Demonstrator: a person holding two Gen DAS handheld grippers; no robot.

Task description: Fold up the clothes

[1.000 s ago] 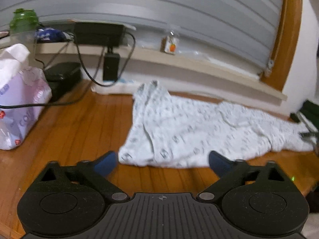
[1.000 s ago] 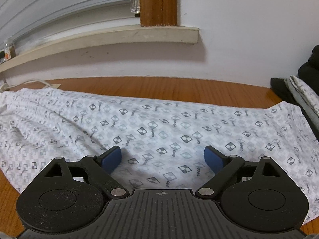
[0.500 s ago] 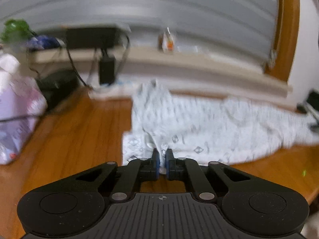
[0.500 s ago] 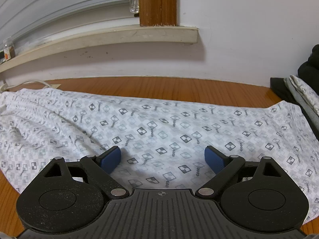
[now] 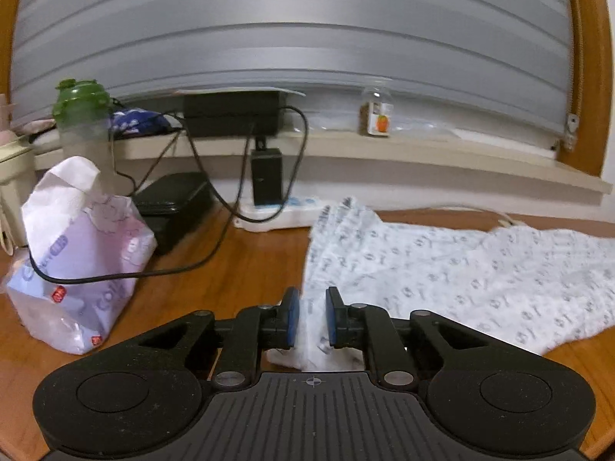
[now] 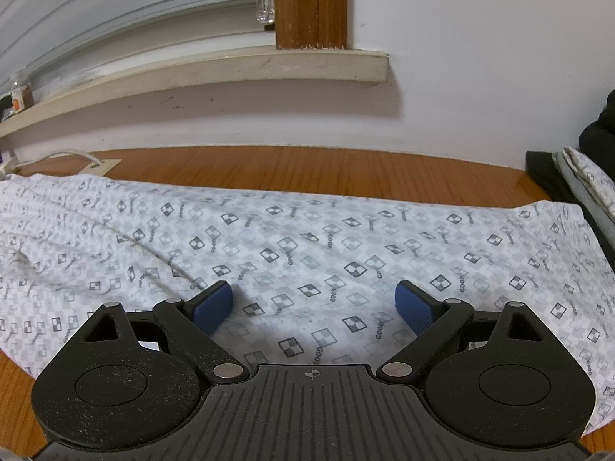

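A white garment with a small checkered print (image 5: 442, 269) lies spread on the wooden table (image 5: 230, 269). In the left wrist view my left gripper (image 5: 309, 319) has the garment's near left corner bunched between its blue pads; the fabric rises off the table into them, and the jaws are opening slightly. In the right wrist view the same garment (image 6: 307, 238) fills the table under my right gripper (image 6: 313, 305). That gripper hovers just over the cloth, open wide, with nothing pinched between its fingertips.
To the left stand a soft tissue pack (image 5: 77, 269), a black cable (image 5: 173, 269), a black box (image 5: 173, 203) and a white power strip (image 5: 276, 215) by the wall. A green-lidded bottle (image 5: 80, 115) stands left of the sill. Folded dark clothes (image 6: 584, 176) lie at far right.
My left gripper went from wide open to closed on the garment's corner, then parted a little as it lifted and tilted upward. The right gripper has not moved.
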